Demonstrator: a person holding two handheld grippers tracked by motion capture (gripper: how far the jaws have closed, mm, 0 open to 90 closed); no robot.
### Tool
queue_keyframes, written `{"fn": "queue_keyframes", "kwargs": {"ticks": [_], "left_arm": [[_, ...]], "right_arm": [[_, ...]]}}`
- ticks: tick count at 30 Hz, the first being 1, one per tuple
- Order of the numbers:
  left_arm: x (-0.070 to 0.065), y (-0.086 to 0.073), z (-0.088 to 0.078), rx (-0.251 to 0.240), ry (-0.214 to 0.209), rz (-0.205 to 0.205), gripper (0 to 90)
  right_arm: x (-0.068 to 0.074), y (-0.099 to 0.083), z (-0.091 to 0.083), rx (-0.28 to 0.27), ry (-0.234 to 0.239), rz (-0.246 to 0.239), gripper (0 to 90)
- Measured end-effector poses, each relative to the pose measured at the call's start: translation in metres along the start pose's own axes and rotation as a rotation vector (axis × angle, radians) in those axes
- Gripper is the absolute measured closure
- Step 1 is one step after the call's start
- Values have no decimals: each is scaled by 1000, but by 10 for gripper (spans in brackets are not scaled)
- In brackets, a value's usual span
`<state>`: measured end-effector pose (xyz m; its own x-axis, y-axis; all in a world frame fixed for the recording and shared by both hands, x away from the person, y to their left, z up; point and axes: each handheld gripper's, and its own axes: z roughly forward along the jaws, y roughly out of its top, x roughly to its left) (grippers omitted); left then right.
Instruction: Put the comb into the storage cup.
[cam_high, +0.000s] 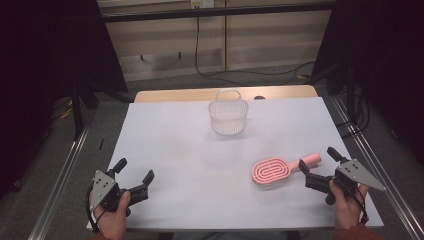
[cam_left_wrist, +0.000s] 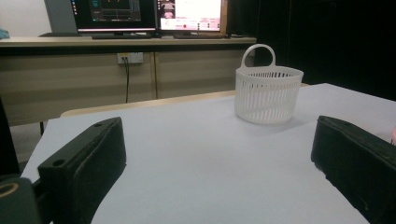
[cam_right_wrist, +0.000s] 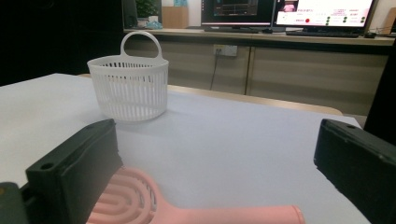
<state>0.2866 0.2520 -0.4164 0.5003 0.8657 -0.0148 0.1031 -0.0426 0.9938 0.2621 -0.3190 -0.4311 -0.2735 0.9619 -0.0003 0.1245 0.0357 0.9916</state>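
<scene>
A pink hairbrush (cam_high: 272, 170) lies flat on the white table (cam_high: 190, 150) at the right, handle pointing right. Its handle (cam_right_wrist: 224, 215) lies low between the jaws of my right gripper (cam_high: 318, 159), which is open and not touching it. A white slatted basket (cam_high: 228, 115) with a loop handle stands upright at the far middle of the table; it is also in the left gripper view (cam_left_wrist: 267, 91) and the right gripper view (cam_right_wrist: 131, 84). My left gripper (cam_high: 134, 170) rests open near the front left corner, nothing between its jaws.
A wooden strip (cam_high: 175, 94) borders the table's far edge. Beyond it stand a cabinet and monitors (cam_left_wrist: 154, 16). Metal rails (cam_high: 65, 165) run along both sides of the table, with cables on the floor behind.
</scene>
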Motion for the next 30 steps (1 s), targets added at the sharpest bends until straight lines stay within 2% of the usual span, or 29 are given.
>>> {"fn": "queue_keyframes", "kwargs": {"ticks": [6,8,15,18,23,27,30], "left_arm": [[0,0,1,2,7,0,32],[-1,0,2,7,2,-1,32],[0,0,5,21,2,9,32],[1,-1,5,20,4,0,31],[1,-1,4,19,10,7,32],[1,-1,3,19,-4,16,31],[1,-2,3,17,-7,18,32]], "right_arm": [[-1,1,-1,-7,22,27,0],[-2,1,-2,5,10,6,6],[-4,2,-5,-7,20,-9,0],[-4,4,-3,-7,18,-6,0],[-8,7,3,18,40,-18,0],[-11,7,8,9,67,-3,0],[-9,11,11,1,64,-25,0]]}}
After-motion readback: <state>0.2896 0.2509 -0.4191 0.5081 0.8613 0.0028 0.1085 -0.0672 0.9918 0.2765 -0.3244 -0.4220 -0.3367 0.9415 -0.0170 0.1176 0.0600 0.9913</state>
